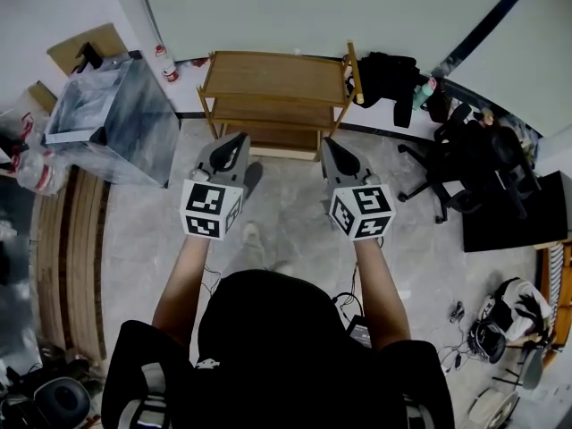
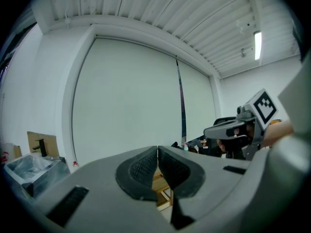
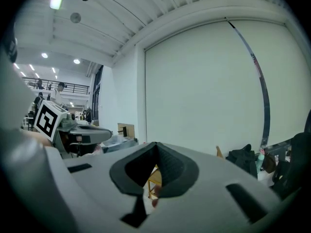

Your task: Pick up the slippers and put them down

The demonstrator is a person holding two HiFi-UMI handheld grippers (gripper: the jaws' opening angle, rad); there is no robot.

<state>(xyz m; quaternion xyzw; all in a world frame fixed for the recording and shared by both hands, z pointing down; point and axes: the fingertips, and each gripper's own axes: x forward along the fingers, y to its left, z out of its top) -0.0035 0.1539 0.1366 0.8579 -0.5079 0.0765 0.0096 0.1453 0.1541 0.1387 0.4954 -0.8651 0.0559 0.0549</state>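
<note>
Holds the grey left gripper (image 1: 234,143) and grey right gripper (image 1: 331,147) level and side by side, both pinched together on nothing, aimed at the light wooden slatted rack (image 1: 275,79). Shows no certain slippers. Leaves only a pale oblong shape (image 1: 253,234) on the grey floor (image 1: 295,206), below and behind both tips, nearer the left, lengthwise toward the rack, possibly one.

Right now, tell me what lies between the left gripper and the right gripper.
Only bare grey floor separates the left gripper and right gripper, as the head view shows.
</note>
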